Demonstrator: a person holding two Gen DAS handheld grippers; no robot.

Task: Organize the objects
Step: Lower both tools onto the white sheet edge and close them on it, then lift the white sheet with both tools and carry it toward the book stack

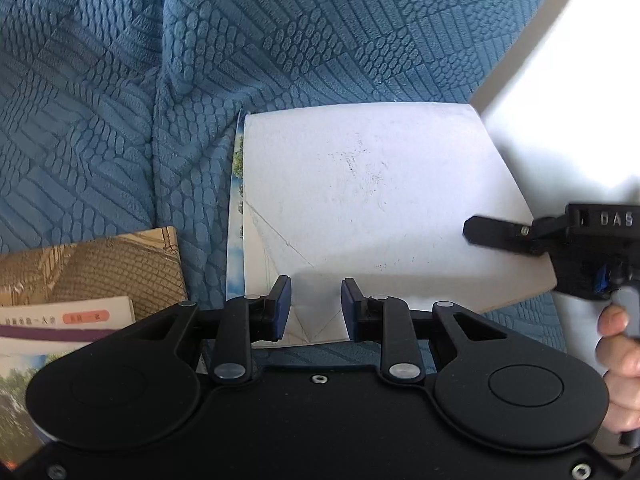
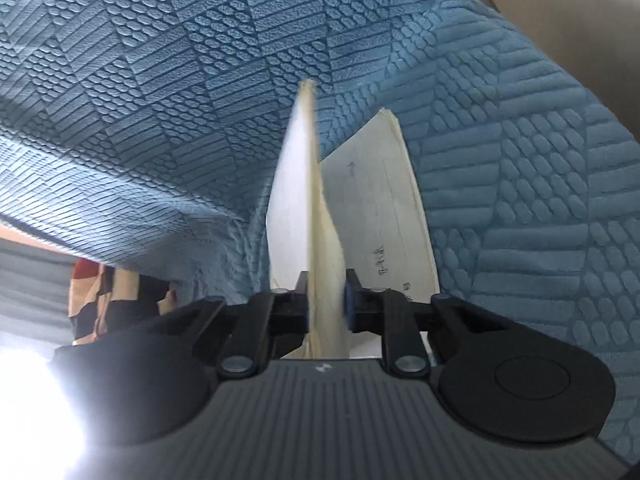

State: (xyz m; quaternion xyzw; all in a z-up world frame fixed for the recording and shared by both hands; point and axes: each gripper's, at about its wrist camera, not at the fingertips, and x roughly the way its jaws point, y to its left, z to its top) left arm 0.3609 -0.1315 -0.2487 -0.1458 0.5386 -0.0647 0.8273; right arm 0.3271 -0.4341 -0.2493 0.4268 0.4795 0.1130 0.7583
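- Blue quilted sofa cover (image 1: 120, 100) under everything.
- White book (image 1: 380, 208) lies on it, cover lifted.
- Right tool (image 2: 326, 300) clamps that cover's edge.
- Left tool (image 1: 316, 308) narrow gap, empty, at near edge.
- Other books (image 1: 100, 280) left of it.

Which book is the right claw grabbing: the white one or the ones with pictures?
The white book on the blue cover. The right gripper pinches its edge, while the brown picture book and the others lie untouched at the left.

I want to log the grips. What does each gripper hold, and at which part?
The right gripper clamps the white book by its open page edge. The left gripper holds nothing.
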